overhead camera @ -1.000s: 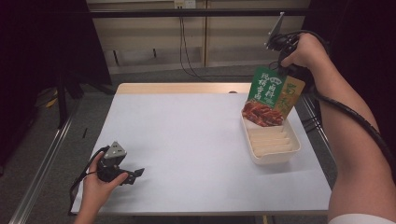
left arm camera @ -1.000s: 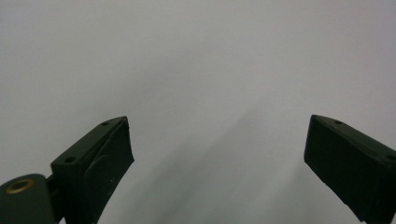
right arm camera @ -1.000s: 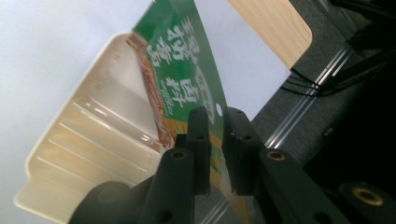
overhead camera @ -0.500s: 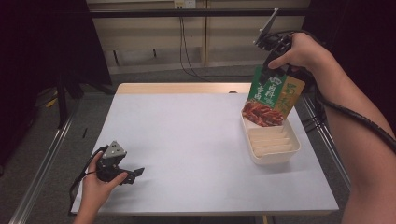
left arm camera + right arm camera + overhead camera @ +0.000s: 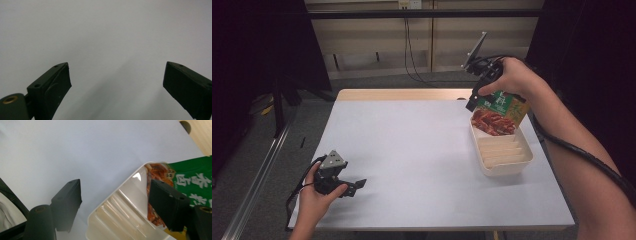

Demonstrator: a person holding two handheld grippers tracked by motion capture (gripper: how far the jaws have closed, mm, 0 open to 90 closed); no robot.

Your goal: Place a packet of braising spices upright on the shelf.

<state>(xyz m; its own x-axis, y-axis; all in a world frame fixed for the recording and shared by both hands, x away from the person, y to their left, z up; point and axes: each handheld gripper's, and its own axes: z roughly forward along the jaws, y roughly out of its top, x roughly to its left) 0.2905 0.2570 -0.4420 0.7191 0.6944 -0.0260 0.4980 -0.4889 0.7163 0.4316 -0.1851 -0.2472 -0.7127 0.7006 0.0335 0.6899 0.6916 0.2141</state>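
A green food packet (image 5: 501, 113) with a picture of red food stands propped in the far end of a white ribbed tray (image 5: 505, 151) at the table's right side. My right gripper (image 5: 471, 103) hangs just left of the packet's top. Its jaws have just been opening. In the right gripper view they stand wide apart (image 5: 115, 186) over the tray's corner (image 5: 117, 205), with the packet (image 5: 197, 180) behind the right jaw and untouched. My left gripper (image 5: 355, 184) rests low at the near left, open (image 5: 116, 72) over bare tabletop.
The white tabletop (image 5: 412, 145) stretches between the two hands. A wooden strip (image 5: 402, 94) runs along its far edge. The tray sits close to the right edge. Dark floor and a cable lie beyond the table.
The right hand has moved left and slightly down, off the packet's top, and its jaws have opened. The packet stays leaning in the tray. The left hand has kept still.
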